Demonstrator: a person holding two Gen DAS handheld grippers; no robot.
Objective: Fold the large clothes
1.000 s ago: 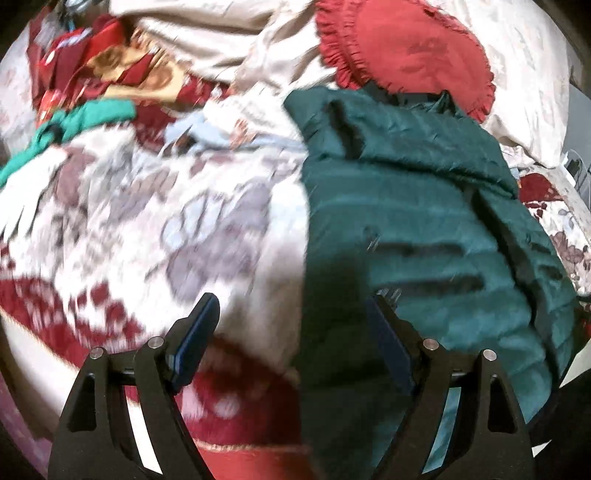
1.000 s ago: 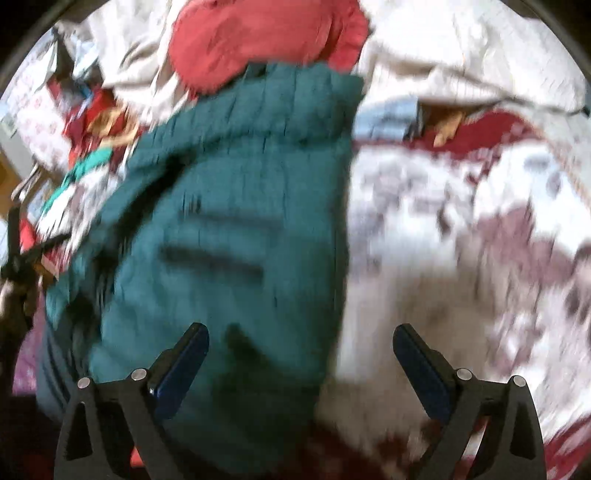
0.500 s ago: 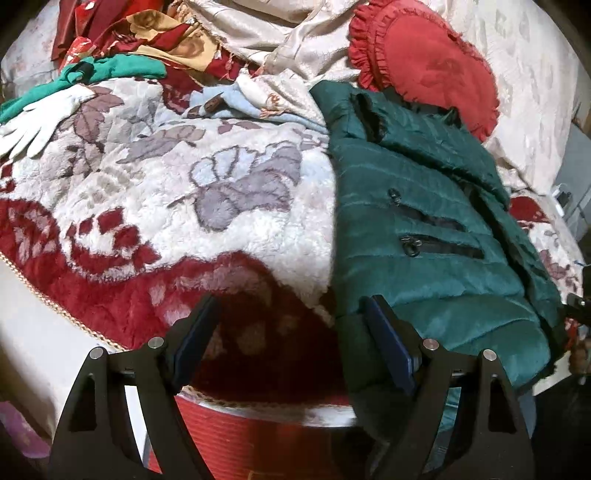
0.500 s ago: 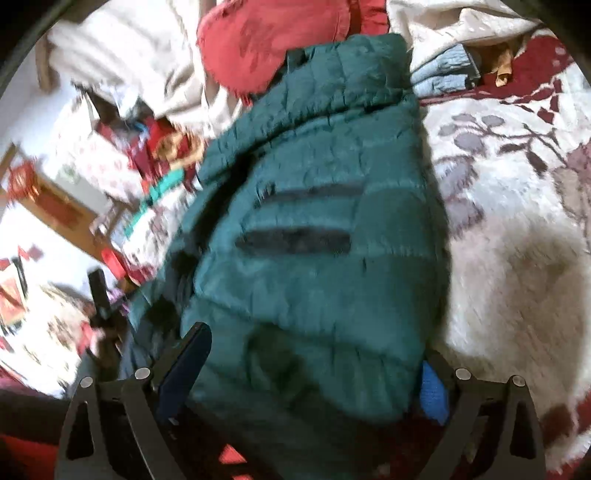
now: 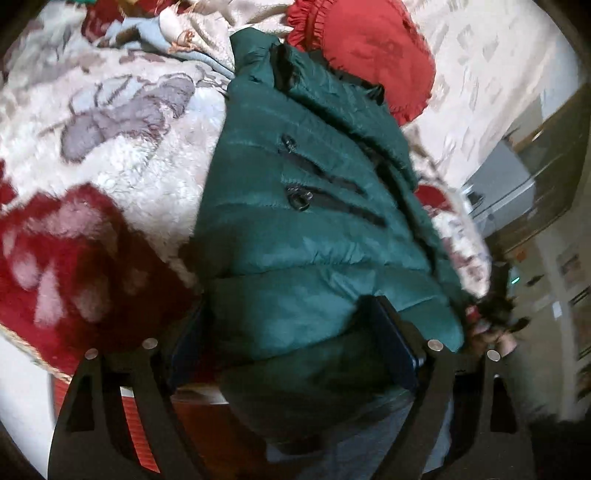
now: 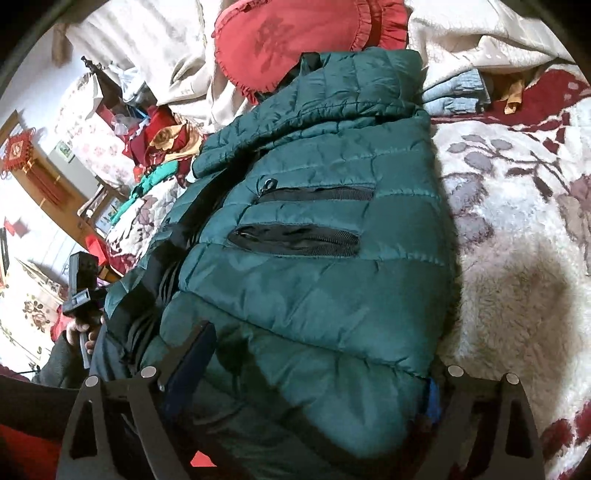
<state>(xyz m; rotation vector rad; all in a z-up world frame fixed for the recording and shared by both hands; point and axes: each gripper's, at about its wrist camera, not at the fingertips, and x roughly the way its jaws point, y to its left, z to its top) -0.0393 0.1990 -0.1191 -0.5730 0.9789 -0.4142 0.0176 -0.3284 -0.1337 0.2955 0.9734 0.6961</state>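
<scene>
A dark green quilted jacket lies folded lengthwise on the bed, with two zipped pockets facing up. Its near hem hangs over the bed edge. My left gripper straddles that hem; its jaws are opening, and the padded cloth fills the gap between them. In the right wrist view the jacket fills the middle. My right gripper is around the same hem with its jaws closing; the cloth bulges between them and hides most of the right finger. The pads do not visibly pinch the cloth on either gripper.
A plush red-and-white floral blanket covers the bed. A frilled red cushion lies behind the collar, beside cream bedding and light blue cloth. A hand holding the other gripper shows at the left. Furniture stands beyond the bed.
Both grippers have come down and in onto the jacket's near hem. The left one swung right, off the blanket; the hem now sits between each pair of fingers.
</scene>
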